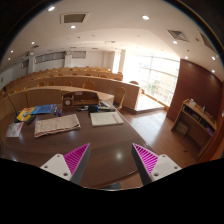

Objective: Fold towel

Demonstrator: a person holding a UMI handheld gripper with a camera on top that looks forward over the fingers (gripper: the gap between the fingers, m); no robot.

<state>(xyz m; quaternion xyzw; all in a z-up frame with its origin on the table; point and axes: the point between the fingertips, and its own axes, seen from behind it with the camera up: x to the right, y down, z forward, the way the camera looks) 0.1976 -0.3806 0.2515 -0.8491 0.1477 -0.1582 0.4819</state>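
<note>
i find the claw (105,160) spread wide, holding nothing, above the bench (105,145). the towel (57,124) lies beyond; i should approach low and take one edge squarely.

The claw (110,160) hangs level, its pink-padded fingers (72,160) spread wide.

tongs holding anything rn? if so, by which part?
Nothing held. The tongs are open, with only bare table between the fingers; the towels lie beyond them, untouched.

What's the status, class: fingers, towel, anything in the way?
Fingers open, empty, above the table. Folded towels lie beyond them, untouched. Nothing in the way.
</note>
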